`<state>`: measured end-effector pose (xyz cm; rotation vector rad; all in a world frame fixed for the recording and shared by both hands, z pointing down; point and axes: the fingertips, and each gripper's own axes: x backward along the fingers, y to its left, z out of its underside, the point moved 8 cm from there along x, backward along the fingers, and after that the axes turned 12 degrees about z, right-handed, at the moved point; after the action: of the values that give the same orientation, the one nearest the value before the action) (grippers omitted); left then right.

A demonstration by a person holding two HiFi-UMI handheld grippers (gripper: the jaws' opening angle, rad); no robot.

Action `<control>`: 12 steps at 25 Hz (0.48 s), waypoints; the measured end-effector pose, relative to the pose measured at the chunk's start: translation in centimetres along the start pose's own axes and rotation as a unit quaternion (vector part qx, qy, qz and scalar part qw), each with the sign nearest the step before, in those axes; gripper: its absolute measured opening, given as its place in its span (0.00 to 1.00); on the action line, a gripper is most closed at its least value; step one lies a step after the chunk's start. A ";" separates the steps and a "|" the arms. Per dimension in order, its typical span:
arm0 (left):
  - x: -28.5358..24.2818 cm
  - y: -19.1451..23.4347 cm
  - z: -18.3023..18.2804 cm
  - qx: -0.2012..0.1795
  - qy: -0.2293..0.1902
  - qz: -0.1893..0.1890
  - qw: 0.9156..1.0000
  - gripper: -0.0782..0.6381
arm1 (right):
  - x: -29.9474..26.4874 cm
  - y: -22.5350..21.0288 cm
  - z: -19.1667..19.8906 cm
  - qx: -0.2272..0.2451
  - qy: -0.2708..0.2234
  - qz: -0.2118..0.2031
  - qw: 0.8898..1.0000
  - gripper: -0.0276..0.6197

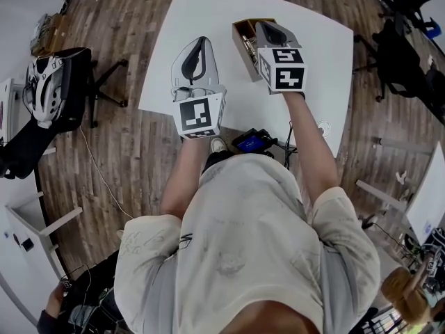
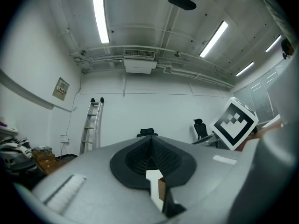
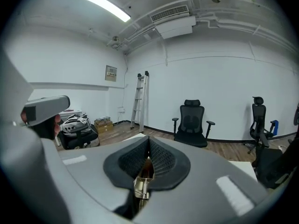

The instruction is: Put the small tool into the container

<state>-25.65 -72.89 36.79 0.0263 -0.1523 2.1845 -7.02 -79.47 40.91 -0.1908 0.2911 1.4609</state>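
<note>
Right gripper view: right gripper (image 3: 148, 146) jaws together, empty, above small tool (image 3: 141, 185) seemingly in container (image 1: 241, 28) near worktop's (image 1: 208, 12) far edge; left gripper (image 2: 151, 143) also closed; risk: tips clipping container wall, tipping tool out.

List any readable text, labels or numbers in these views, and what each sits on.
No text is readable in any view.
Wall notice: too small to read.
Marker cubes: black-and-white square patterns only, no words.
Device screen: too small and blurred to read.
</note>
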 end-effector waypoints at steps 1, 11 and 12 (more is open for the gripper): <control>0.0 0.0 -0.1 0.002 -0.001 0.001 1.000 0.13 | 0.3 0.0 -0.4 -0.002 -0.008 0.001 1.000 0.05; -0.7 -0.2 -1.9 0.024 -0.015 0.008 1.000 0.13 | 4.0 -0.6 -4.0 -0.007 -0.093 0.009 0.996 0.05; -0.7 -0.2 -2.0 0.024 -0.016 0.010 1.000 0.13 | 4.4 -0.7 -4.3 -0.009 -0.098 0.009 0.995 0.05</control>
<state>-24.96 -73.11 34.77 0.0869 -0.1187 2.2076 -6.32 -76.68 35.45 -0.0583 0.1210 1.4885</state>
